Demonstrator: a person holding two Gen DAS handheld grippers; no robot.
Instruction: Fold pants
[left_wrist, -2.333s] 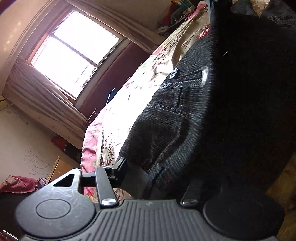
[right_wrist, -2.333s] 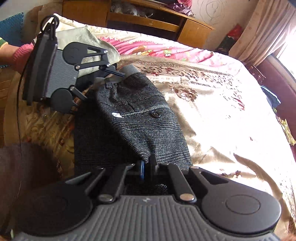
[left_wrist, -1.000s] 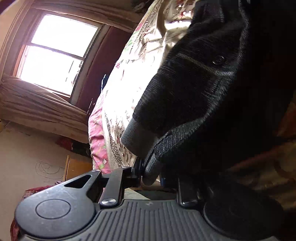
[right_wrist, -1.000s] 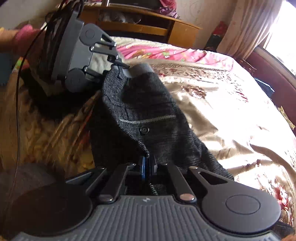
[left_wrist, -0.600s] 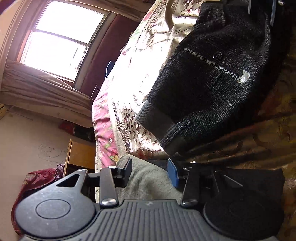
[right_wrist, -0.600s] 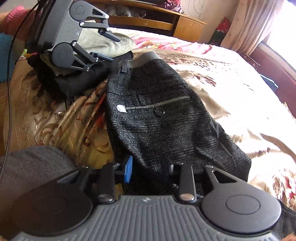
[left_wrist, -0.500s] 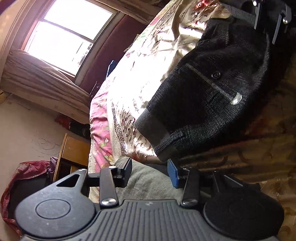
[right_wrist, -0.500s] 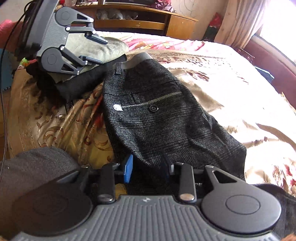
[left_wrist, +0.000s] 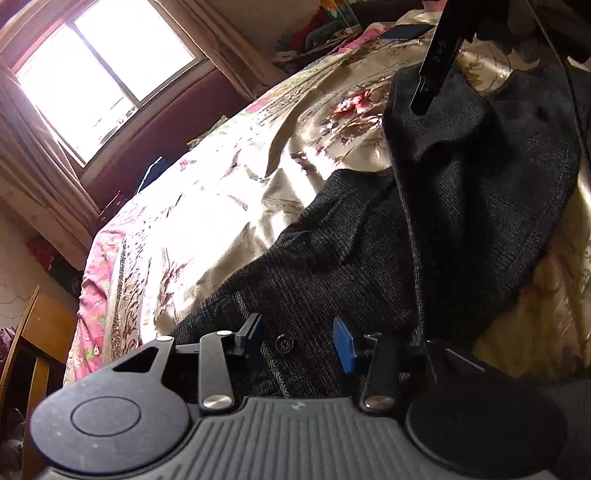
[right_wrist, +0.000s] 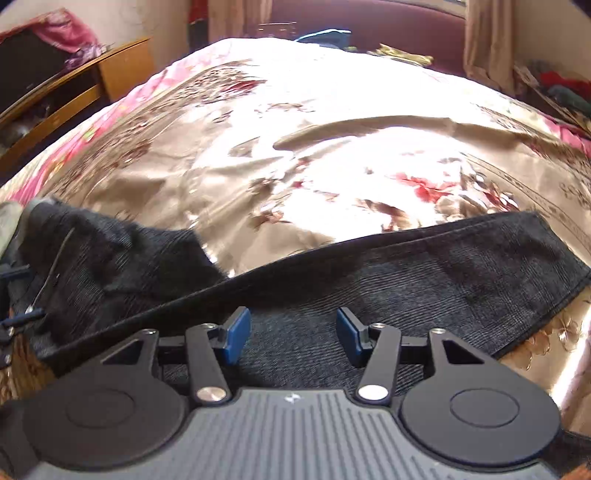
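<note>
The pants (left_wrist: 369, 258) are spread dark across the satin bedspread (left_wrist: 221, 192) of the bed, partly folded (a leg section is seen draped over the seat part in the left wrist view, with loose bulges). In the right wrist view the pants (right_wrist: 406, 273) run as a long band from left to right, the hem end lying toward the right.

Risk, judged: the fabric is thick and the bedspread looks slick, so a one-sided pull is likely to drag the whole garment instead of folding it. The draped layer may also slide off or bunch if only the top ply is pinched. A skewed fold is probable if the two grips are not taken at matching edges.

The left gripper (left_wrist: 297, 338) is held wide apart, nothing pinched; the pocket button (left_wrist: 283, 344) and pocket trim sit just between and below its fingers (left_wrist: 343, 345), the cloth near but contact cannot be told. The right gripper (right_wrist: 293, 330) is likewise spread and empty, hovering low over the leg band, cloth lying straight between and ahead of its fingers (right_wrist: 236, 330). In the left view, part of the other tool's body is seen at the top right over the far fold.

A window (left_wrist: 103, 74) and a wooden cabinet (right_wrist: 74, 85) are seen beyond the bed.
</note>
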